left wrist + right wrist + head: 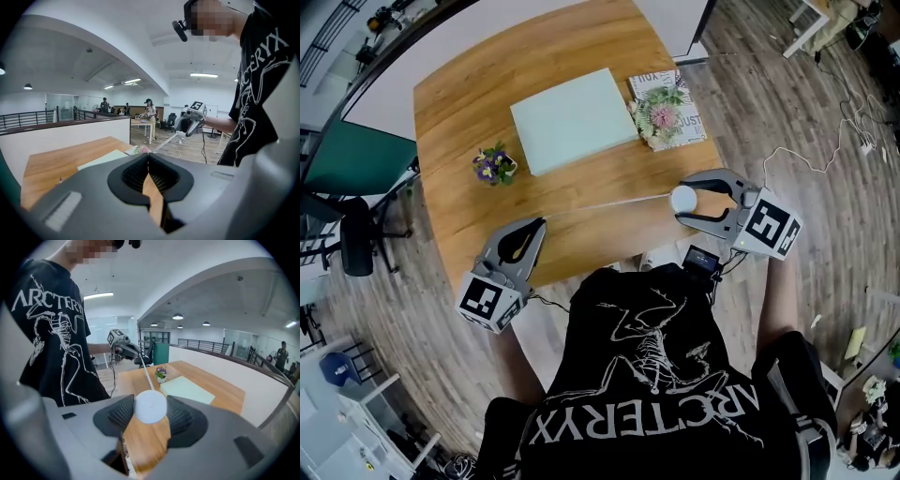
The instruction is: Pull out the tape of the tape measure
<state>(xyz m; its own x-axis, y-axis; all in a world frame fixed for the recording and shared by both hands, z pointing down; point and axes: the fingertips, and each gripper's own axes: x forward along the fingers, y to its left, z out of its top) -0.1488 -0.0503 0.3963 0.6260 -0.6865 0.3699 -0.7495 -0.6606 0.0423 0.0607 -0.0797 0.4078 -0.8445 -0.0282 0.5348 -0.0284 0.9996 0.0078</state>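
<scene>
Wooden worktop below, and the right claw is pinching the round white tape measure near the front edge. Its thin tape runs straight across to the left claw, pressed together on the tape's end. Pale green pad and flower pot sit behind.

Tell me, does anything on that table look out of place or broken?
Nothing looks spilled or damaged. The one odd sight is a thin white tape stretched taut over the near side of the table. It runs from the shut left gripper to the round tape measure clamped in the right gripper.
</scene>
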